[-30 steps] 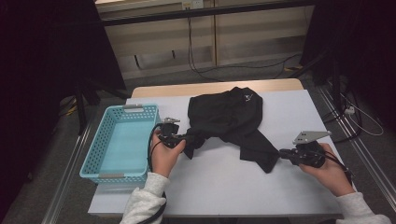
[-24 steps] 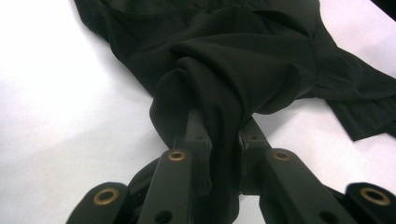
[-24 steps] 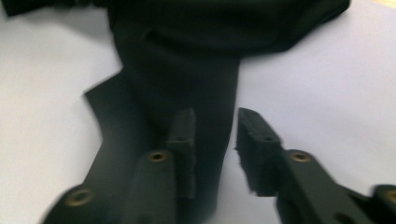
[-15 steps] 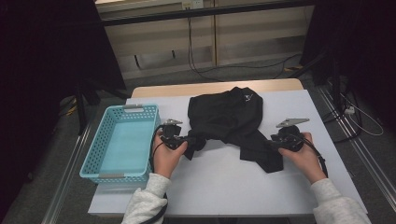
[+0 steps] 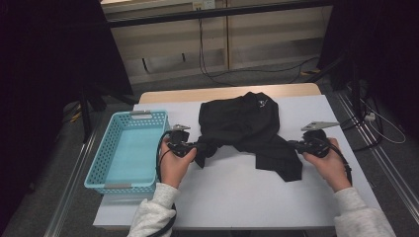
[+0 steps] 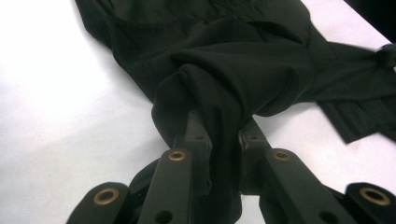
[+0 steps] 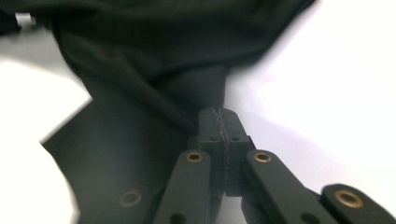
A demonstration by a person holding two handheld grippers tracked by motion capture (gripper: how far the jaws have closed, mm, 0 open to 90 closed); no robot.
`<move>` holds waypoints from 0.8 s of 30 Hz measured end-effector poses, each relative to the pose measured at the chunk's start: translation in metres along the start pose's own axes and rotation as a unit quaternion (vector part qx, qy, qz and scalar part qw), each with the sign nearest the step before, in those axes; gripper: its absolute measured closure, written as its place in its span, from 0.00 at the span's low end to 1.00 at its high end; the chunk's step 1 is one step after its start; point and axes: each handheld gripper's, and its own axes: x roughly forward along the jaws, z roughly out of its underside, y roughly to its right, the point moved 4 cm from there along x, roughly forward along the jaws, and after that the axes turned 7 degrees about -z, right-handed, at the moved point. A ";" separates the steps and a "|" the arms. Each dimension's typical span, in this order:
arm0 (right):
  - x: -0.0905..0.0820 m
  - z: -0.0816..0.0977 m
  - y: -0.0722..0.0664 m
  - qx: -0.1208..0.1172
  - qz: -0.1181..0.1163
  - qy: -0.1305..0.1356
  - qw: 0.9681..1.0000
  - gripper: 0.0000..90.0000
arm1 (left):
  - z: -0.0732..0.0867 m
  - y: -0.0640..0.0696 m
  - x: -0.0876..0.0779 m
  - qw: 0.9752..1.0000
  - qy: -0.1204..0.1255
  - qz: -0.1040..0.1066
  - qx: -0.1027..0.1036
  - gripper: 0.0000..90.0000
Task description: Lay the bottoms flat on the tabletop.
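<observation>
The left hand-held gripper [image 5: 197, 147] is clamped on a bunched fold of the black garment [image 5: 244, 123], which lies crumpled mid-table [image 5: 237, 197]. The right hand-held gripper [image 5: 292, 144] has just been closing; its jaws now meet at the garment's edge, whether pinching cloth I cannot tell. A blue basket [image 5: 99, 165] sits at the table's left, grey floor around

The high view looks down on the table [image 5: 237, 197]; both claw-mounted views, close up, share the black garment [image 6: 243, 60].
</observation>
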 end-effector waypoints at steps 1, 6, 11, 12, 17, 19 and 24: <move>-0.007 -0.001 0.002 -0.002 0.004 0.010 1.000 1.00 | 0.000 0.000 0.000 1.000 0.001 0.001 -0.002 0.88; -0.022 -0.002 0.007 -0.006 0.027 0.029 0.999 1.00 | 0.001 0.002 0.003 1.000 -0.004 0.011 -0.005 0.88; -0.016 -0.003 0.003 -0.019 0.029 0.028 0.999 0.99 | 0.002 0.004 0.008 1.000 -0.009 0.009 0.002 0.88; -0.012 -0.003 0.003 -0.026 0.031 0.026 0.999 0.99 | 0.002 0.004 0.009 1.000 -0.011 0.008 0.003 0.88; -0.001 0.000 0.000 -0.034 0.038 0.008 0.999 0.91 | 0.005 0.005 0.013 1.000 -0.017 0.010 0.004 0.87; -0.002 -0.001 -0.008 -0.043 0.036 0.012 0.998 0.81 | 0.005 0.007 0.013 1.000 -0.017 0.011 0.007 0.87; -0.001 0.000 -0.040 -0.068 -0.005 0.013 0.998 0.73 | 0.004 0.010 0.013 1.000 -0.015 0.015 0.010 0.87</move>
